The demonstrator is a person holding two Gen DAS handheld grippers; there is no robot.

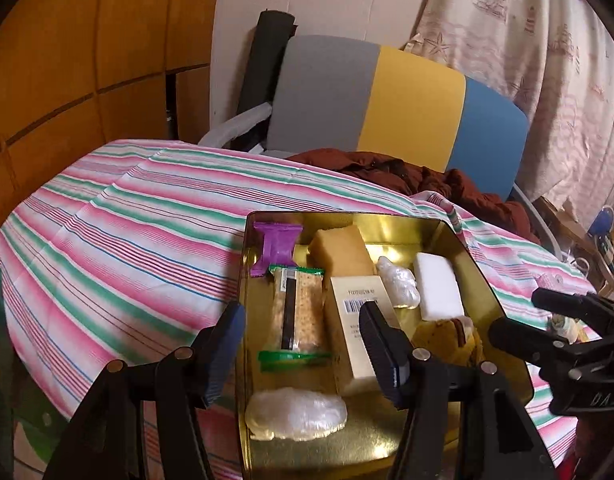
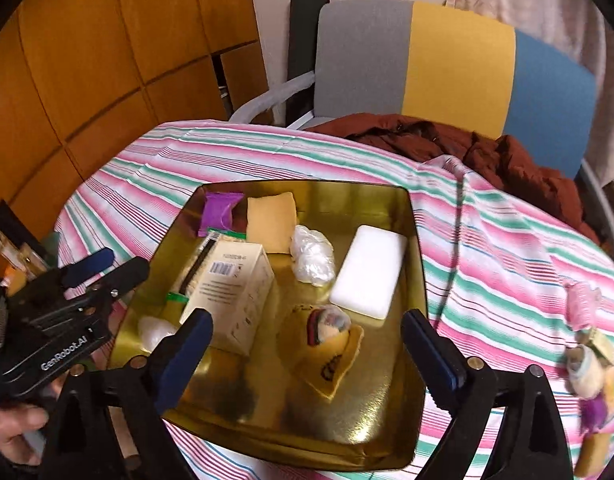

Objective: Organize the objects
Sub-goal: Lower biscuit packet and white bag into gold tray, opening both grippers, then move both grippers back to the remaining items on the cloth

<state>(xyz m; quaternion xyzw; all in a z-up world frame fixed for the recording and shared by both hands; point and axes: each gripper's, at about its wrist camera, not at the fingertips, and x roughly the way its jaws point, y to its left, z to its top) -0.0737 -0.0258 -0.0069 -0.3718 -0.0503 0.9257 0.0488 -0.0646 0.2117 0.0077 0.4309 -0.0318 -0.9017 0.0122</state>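
Home: striped tablecloth (image 1: 119, 216), curtain (image 1: 527, 40)

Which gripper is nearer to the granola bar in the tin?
Left. The left gripper is open right over the granola bar; the right gripper hangs open further right, over the tin's middle.

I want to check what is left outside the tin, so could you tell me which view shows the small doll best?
The right wrist view: the small doll lies whole, though blurred, on the striped cloth. The left wrist view shows only a sliver behind the right gripper.
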